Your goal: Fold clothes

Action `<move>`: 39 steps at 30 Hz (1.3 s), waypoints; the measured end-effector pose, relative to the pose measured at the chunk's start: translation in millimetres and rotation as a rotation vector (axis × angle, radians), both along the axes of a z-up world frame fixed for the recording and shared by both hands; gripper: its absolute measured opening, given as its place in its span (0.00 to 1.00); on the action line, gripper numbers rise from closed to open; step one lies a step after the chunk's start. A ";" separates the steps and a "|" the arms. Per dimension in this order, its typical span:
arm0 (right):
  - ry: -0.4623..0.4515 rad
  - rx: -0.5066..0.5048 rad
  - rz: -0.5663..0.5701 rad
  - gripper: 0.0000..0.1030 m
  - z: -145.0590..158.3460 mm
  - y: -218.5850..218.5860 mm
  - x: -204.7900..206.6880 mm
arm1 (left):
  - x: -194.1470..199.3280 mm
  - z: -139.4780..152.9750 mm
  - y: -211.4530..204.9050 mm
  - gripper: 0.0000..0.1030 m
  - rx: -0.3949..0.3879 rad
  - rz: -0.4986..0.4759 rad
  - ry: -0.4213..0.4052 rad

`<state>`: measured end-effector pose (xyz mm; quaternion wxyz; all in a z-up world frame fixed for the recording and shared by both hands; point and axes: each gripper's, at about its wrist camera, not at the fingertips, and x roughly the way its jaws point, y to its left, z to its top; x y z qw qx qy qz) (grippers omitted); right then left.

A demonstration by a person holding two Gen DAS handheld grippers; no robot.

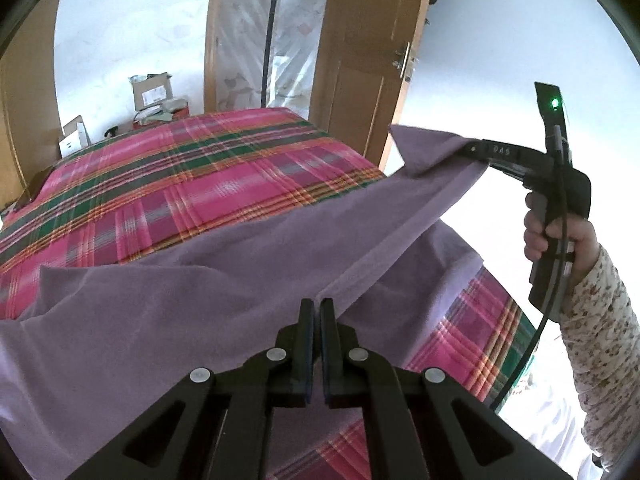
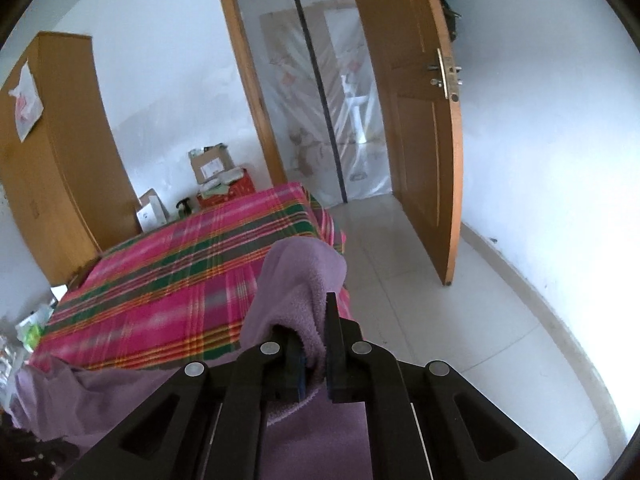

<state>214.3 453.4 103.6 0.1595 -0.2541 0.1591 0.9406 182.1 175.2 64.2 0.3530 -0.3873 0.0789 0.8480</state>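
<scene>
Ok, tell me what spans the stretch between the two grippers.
In the left wrist view, the purple cloth runs as a raised fold from the left gripper to the right gripper; both are shut on it.

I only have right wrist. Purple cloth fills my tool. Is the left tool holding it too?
Observer: Yes. The left tool is shut on the purple cloth along a raised fold.
Operator: Is the cloth off the bed?
Observer: Partly. It hangs between the left tool and the right tool; the rest drapes on the plaid bed cover.
Operator: Who holds the right tool?
Observer: A hand in a floral sleeve.
</scene>
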 end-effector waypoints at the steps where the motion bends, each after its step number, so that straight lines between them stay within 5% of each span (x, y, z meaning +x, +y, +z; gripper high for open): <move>1: -0.001 -0.010 -0.006 0.06 -1.6 2.1 4.2 | 1.3 -1.6 1.4 0.03 -0.005 -0.006 -0.004; 21: -0.040 -0.349 -0.125 0.10 -71.0 47.3 56.1 | 21.5 -35.4 12.3 0.03 -0.098 -0.084 -0.082; 39: -0.129 -0.407 -0.260 0.11 -93.8 72.2 72.2 | 24.8 -39.4 10.0 0.03 -0.101 -0.098 -0.114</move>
